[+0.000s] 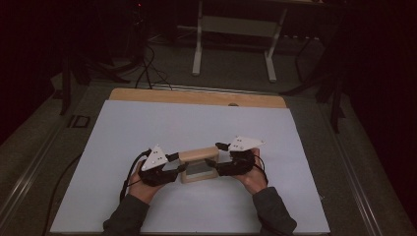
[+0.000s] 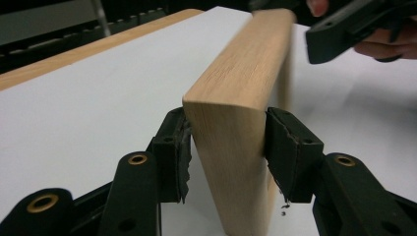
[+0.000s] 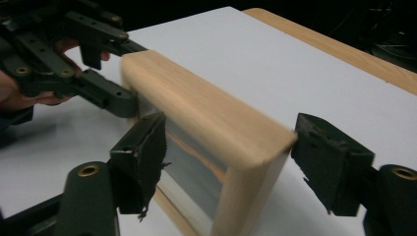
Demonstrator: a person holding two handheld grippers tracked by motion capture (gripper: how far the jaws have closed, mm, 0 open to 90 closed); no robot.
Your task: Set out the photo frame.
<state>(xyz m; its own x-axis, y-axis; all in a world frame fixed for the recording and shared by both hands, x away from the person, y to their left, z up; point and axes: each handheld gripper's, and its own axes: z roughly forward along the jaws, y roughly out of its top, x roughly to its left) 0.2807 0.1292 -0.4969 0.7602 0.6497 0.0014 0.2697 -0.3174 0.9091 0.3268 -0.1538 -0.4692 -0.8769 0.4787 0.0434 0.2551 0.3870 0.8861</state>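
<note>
High view: a wooden frame (image 1: 198, 164) with a glazed front is standing on edge on the white mat (image 1: 196, 123), lying toward the six o'clock side of the mat's middle; the left gripper (image 1: 181, 166) is meeting its nine o'clock end and the right gripper (image 1: 212, 162) its three o'clock end, each carried by a hand entering from six o'clock, with a grey three-cornered plate riding on top of each. The mat is covering a wooden table (image 1: 196, 97), whose bare strip is showing at twelve o'clock. Left gripper view: the frame (image 2: 241, 123) is rising between the two black jaws; the pad at three o'clock is lying against the wood, while at the nine o'clock pad a thin gap seems to be showing, so the jaws are bracketing the end rather than plainly pinching it. The other gripper (image 2: 344, 29) is showing at one o'clock, blurred. Right gripper view: the frame (image 3: 206, 123) is sitting between widely spread jaws; the nine o'clock pad is resting close against the glazed face, the three o'clock pad is standing just beside the wooden corner, and whether either is pressing cannot be told. The left gripper (image 3: 118, 73) is reaching the frame's far end at ten o'clock.
</note>
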